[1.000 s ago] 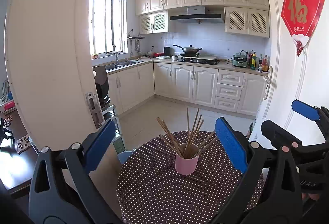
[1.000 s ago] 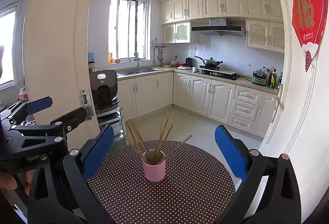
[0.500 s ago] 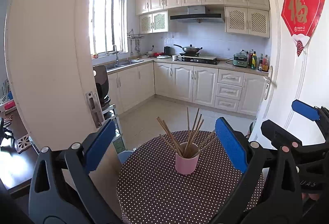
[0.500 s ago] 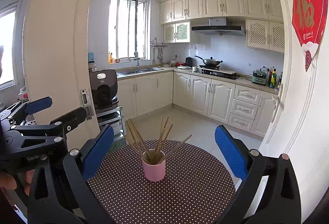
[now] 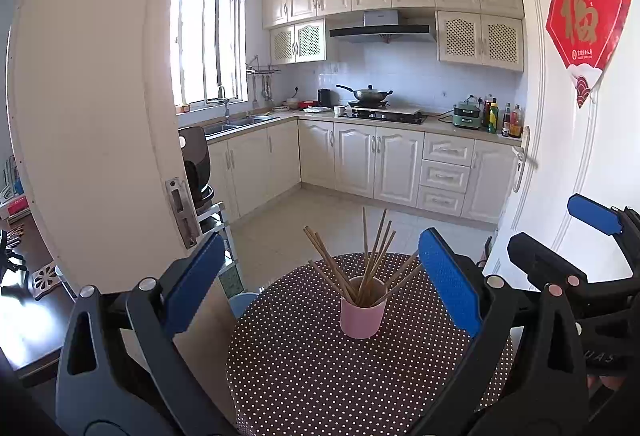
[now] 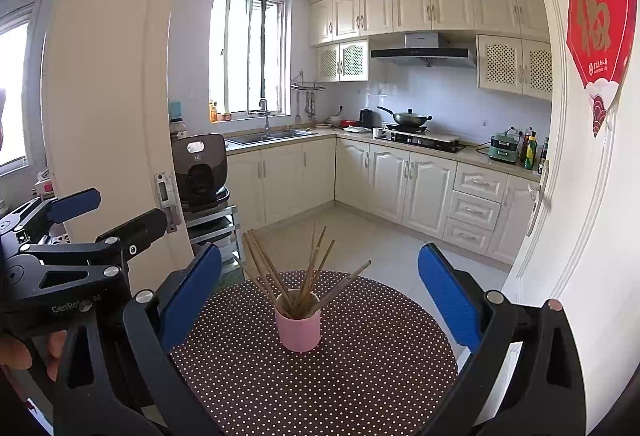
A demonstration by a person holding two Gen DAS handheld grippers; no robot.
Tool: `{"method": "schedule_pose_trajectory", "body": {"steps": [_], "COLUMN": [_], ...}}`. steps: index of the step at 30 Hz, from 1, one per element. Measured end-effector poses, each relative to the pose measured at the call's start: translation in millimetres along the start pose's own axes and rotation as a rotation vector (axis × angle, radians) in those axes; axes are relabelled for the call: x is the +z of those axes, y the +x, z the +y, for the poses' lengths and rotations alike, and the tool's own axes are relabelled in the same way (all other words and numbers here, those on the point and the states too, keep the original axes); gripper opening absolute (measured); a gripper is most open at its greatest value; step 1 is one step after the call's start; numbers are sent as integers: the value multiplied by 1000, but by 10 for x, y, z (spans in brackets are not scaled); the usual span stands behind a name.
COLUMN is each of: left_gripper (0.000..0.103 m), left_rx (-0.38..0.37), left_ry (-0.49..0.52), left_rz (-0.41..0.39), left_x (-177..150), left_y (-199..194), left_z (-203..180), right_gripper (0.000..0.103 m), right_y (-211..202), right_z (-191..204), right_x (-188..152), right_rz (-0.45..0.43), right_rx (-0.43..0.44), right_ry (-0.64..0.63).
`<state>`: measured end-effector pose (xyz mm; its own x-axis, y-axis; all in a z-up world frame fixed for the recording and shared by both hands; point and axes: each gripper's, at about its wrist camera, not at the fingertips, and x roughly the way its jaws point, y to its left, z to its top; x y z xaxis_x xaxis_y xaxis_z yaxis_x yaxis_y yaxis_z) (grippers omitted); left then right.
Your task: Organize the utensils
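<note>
A pink cup (image 5: pixel 362 318) stands upright on a round brown table with white dots (image 5: pixel 320 376). Several wooden chopsticks (image 5: pixel 372 256) stand in it, fanned out. The cup (image 6: pixel 298 330), chopsticks (image 6: pixel 304 276) and table (image 6: pixel 320 388) also show in the right wrist view. My left gripper (image 5: pixel 320 284) is open and empty, held back from the cup. My right gripper (image 6: pixel 320 296) is open and empty, also short of the cup. Each gripper shows at the edge of the other's view: the right one (image 5: pixel 580 248) and the left one (image 6: pixel 92 224).
A white door frame (image 5: pixel 100 115) stands close on the left, an open white door (image 5: pixel 580 175) on the right. A kitchen with cream cabinets (image 5: pixel 380 163) lies beyond. A dark wooden table (image 5: pixel 20 308) is at far left.
</note>
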<state>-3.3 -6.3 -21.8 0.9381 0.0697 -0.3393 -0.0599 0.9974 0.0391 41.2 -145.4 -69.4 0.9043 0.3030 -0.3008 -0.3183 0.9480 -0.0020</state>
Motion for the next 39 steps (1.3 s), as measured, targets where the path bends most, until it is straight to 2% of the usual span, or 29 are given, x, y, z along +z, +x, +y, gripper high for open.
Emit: {"method": "schedule_pose_trajectory", "body": {"steps": [39], "left_gripper": [96], "left_rx": [-14], "left_ry": [28], "left_rz": [-2], "left_x": [-24], "left_y": [91], "left_z": [-157], "right_gripper": [95], "right_y": [32], "right_z": [-98], "right_x": [-6], "right_rz": [21], "right_rx": [-39], "right_ry": [26]}}
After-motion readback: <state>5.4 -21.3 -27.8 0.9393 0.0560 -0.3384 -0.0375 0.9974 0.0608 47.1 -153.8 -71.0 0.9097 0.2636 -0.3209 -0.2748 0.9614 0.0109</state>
